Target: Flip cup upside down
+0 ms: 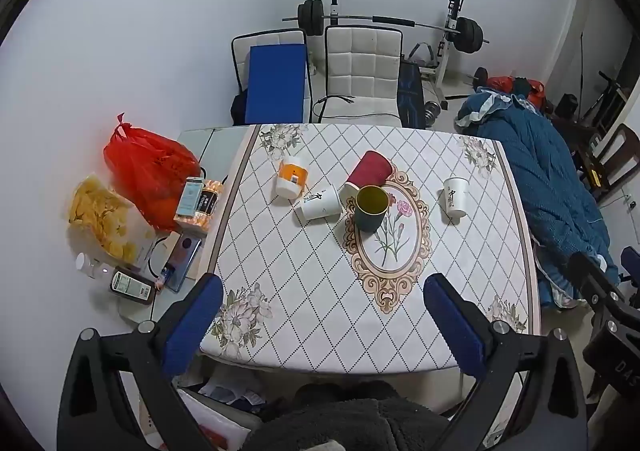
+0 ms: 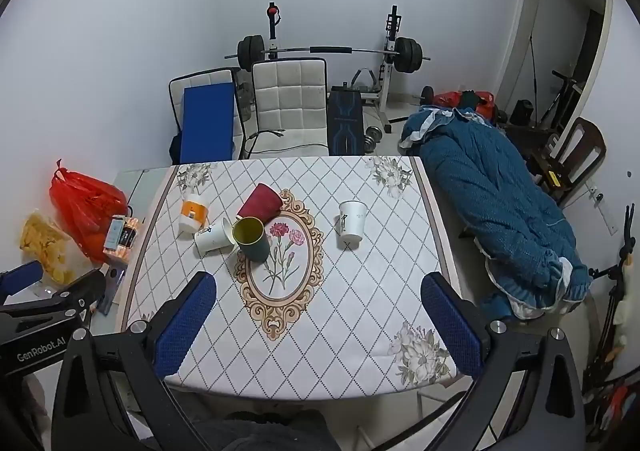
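Meanwhile, both my left gripper (image 1: pixel 322 315) and right gripper (image 2: pixel 318 315) hang wide apart, empty. Crowded neighbours risk toppling if I grab the green cup (image 1: pixel 372 208) carelessly.

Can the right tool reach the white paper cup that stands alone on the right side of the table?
Probably yes. The right tool is open and holds nothing, and only bare tablecloth lies between it and the upright white paper cup, which stands apart from the other cups.

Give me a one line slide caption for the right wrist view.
Open right gripper above a patterned table holding a green cup, red cup and two white paper cups.
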`<state>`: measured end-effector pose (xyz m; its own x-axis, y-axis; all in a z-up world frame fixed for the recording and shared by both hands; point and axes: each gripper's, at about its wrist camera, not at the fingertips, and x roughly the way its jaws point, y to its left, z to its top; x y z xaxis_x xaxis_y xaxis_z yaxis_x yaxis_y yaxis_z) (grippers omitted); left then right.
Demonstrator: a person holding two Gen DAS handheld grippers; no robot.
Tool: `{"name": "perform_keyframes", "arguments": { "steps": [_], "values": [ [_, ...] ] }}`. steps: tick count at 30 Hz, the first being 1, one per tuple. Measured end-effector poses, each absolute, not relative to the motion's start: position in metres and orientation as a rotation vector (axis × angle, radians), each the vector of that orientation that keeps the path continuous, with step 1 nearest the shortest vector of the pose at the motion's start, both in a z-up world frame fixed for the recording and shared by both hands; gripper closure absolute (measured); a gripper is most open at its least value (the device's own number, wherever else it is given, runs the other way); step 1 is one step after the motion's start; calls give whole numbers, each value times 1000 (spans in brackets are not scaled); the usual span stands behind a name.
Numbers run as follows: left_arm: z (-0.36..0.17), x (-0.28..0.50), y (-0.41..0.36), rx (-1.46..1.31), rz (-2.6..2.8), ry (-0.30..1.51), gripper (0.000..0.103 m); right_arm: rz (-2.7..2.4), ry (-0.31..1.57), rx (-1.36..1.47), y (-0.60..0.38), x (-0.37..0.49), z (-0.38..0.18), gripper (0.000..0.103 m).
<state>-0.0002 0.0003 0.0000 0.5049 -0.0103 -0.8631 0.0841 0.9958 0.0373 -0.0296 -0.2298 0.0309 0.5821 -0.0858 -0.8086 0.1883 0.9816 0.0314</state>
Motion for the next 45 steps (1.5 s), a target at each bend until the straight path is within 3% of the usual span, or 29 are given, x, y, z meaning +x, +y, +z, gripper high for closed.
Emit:
{"name": "perform_keyframes", "arguments": {
  "steps": [45],
  "values": [
    [19, -4, -3, 87, -63, 1000, 0, -155, 913, 131, -224, -31, 55, 0]
  ]
}}
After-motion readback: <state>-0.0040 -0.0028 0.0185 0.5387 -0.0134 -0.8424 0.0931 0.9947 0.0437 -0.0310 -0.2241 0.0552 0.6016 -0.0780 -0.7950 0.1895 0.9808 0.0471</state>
